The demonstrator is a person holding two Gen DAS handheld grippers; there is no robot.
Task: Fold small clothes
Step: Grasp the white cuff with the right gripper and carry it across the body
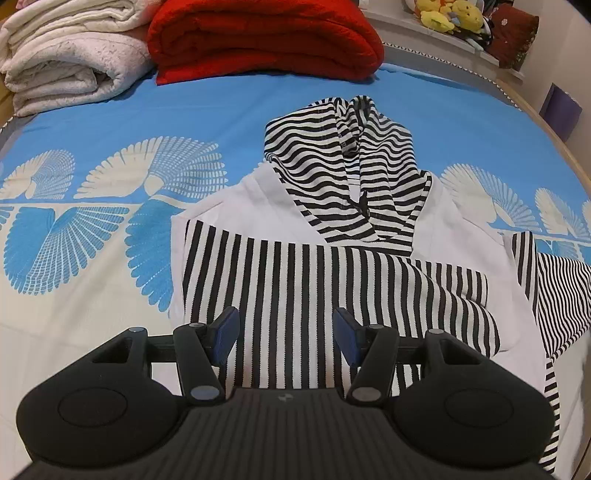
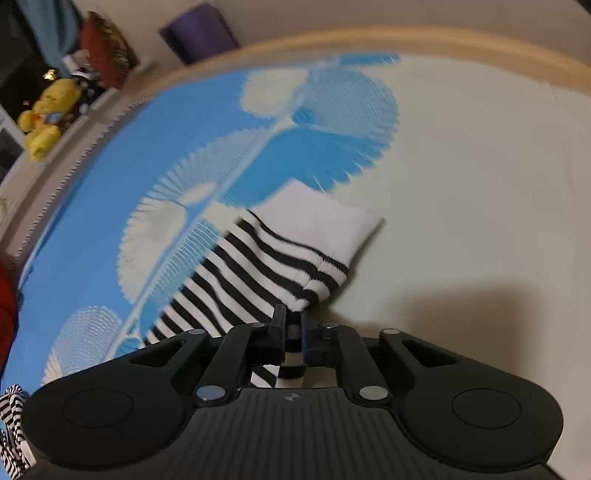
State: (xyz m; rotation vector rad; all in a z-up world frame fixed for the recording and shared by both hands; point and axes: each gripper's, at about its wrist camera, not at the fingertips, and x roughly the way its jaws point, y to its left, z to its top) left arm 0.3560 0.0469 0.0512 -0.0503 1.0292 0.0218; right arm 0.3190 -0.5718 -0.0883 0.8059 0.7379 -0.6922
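Note:
A small black-and-white striped hoodie (image 1: 317,236) lies flat on the blue and cream bedspread (image 1: 92,229), hood at the far end. One sleeve is folded across its body; the other sleeve (image 1: 554,295) sticks out to the right. My left gripper (image 1: 286,328) is open and empty, hovering over the lower striped body. In the right wrist view, my right gripper (image 2: 293,325) is shut on the striped sleeve (image 2: 266,269) near its white cuff (image 2: 325,221) and holds it just above the bedspread (image 2: 461,184).
A folded red blanket (image 1: 262,37) and folded white blankets (image 1: 70,55) lie at the head of the bed. Yellow plush toys (image 1: 450,14) sit on a shelf at the far right. The wooden bed edge (image 2: 406,40) curves behind the sleeve.

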